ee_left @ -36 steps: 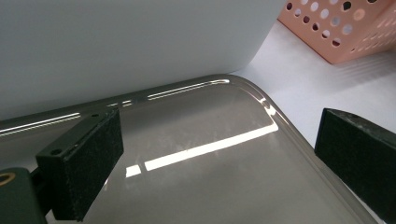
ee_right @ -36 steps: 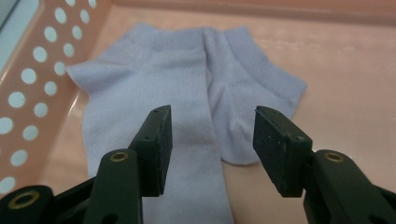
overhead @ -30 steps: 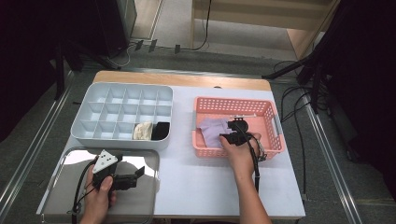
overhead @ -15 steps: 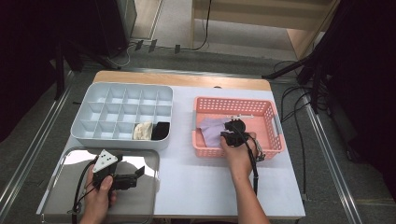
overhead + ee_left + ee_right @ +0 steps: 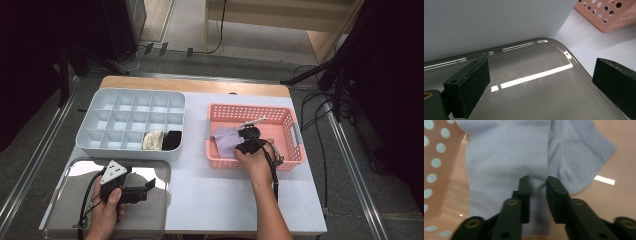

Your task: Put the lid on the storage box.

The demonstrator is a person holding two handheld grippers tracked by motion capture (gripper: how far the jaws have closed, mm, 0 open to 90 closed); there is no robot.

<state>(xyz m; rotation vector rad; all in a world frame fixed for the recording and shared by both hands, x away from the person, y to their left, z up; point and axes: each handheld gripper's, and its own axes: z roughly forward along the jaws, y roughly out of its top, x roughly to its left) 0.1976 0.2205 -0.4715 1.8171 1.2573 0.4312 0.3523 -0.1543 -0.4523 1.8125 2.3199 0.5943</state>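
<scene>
The lavender sock [image 5: 506,165] is lying flat on the floor of the pink basket [image 5: 295,135], toward the basket's left wall, with a second fold or sock of the same colour overlapping it on the side away from that wall. The right gripper [image 5: 537,182] is reaching down into the basket and pinching a ridge of the fabric near the sock's middle; its jaws have just been closing, and cloth is now bunching up between the pads.

The sock is looking light, soft and floppy, so it is probably going to sag and trail once lifted. A pinch across a raised fold, as here, is likely holding better than a nip at the thin cuff edge, though the overlapping layer may be coming along with it.

Compared with a second ago, the right hand is sitting in nearly the same spot over the basket, with only the jaws drawn in. The left gripper [image 5: 131,189] is hovering over the steel tray [image 5: 529,100], well to the left of the basket, its jaws standing wide apart with nothing between them, unchanged. The grey divided organiser [image 5: 130,125] left of the basket is keeping its cream and black items.
</scene>
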